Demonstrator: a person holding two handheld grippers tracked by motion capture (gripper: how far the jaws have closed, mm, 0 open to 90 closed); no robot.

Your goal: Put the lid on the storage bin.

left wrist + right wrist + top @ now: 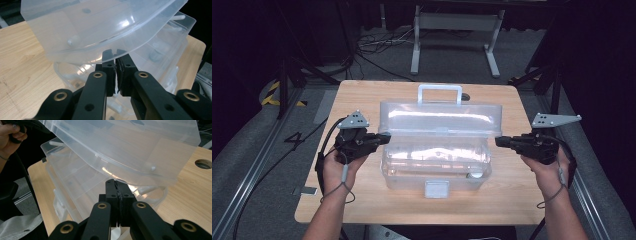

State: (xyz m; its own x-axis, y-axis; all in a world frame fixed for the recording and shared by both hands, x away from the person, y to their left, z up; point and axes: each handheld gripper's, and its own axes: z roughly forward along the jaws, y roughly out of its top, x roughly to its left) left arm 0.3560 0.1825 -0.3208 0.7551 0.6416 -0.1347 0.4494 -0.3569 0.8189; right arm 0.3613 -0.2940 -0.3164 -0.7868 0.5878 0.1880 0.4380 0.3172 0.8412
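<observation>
Seen from above at a wooden worktop: left gripper at the left end of a clear plastic toolbox, jaws all but together with a hairline gap between the pads, tips tucked under the rim of the raised lid rather than clamped on it. At centre, toolbox sitting mid-worktop, nearer the front edge, latch tab facing the front, lid propped part-open and tilted back, white carry handle standing toward the far edge. At the right end, right gripper with jaws pressed fully together, tips likewise wedged beneath the lid rim, nothing pinched between the pads. Likely trouble from here: lid resting only on narrow closed tips at each end, so a slip sideways off either tip probably means the lid dropping shut; uneven lifting between the two hands liable to twist the thin plastic or strain the hinge; a push too far back apt to tip or slide the light box toward the far edge. Small white piece visible inside the base near its right front corner, possibly rattling loose on a jolt. No brand, label or readable writing on box or grippers; a painted "4" legible on the floor off the worktop's left edge.
</observation>
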